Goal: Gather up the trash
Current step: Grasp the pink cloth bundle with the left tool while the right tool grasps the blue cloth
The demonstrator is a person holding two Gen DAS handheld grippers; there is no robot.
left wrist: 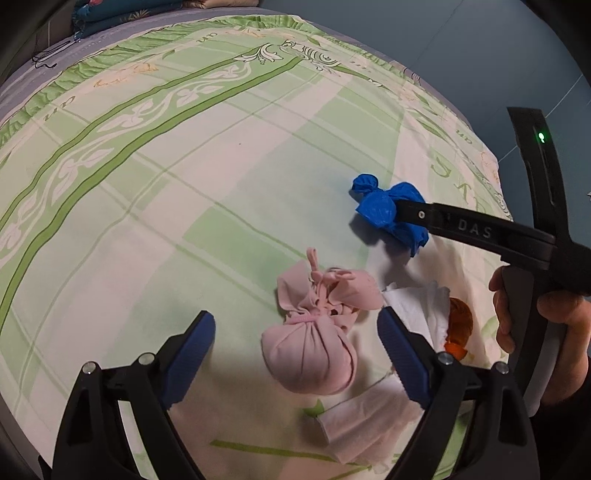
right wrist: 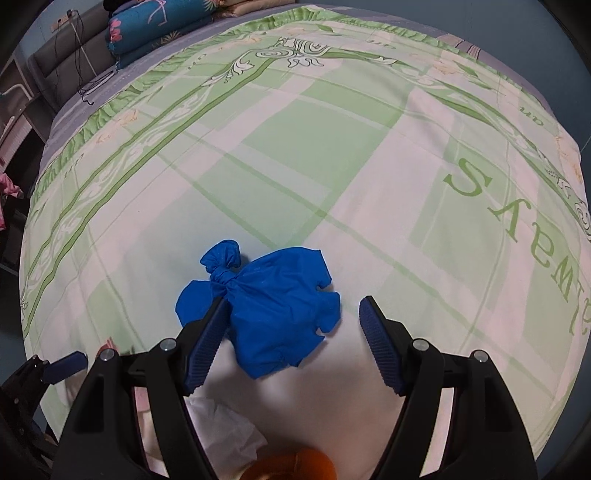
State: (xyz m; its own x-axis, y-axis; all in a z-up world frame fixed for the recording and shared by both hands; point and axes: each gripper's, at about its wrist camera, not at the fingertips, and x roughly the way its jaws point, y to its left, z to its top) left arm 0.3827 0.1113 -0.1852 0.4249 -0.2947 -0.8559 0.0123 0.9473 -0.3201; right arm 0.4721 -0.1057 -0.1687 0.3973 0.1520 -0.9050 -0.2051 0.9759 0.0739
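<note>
On the bed [right wrist: 280, 155], spread with a green-and-cream checked sheet, I have both grippers angled down over a small cluster of trash near the edge closest to me. Under my left gripper [left wrist: 295, 332] lies a knotted pink bundle [left wrist: 314, 347]; its round lower part sits between the blue-padded fingers [left wrist: 192, 350], which stand wide apart and touch nothing, so that side is released. Just beside the pink bundle, toward the right finger, I see crumpled white tissue [left wrist: 417, 306] and something orange [left wrist: 460, 321] partly hidden behind it; I cannot tell what the orange thing is. A flatter folded piece of pale paper [left wrist: 362, 424] lies on the sheet below the bundle. My right gripper [right wrist: 291, 321] hangs over a knotted blue bag [right wrist: 273, 314], which rests on the sheet a little further in from the pink bundle. The right fingers [right wrist: 380, 347] are spread too: the left one overlaps the bag's edge near its knot, the right one stands clear of it with sheet showing between, so nothing is clamped. From the left camera I see the right gripper's black finger reaching across the blue bag, and a hand [left wrist: 546, 332] wrapped around its handle. Folded bedding [right wrist: 147, 33] is stacked at the far end of the bed.
</note>
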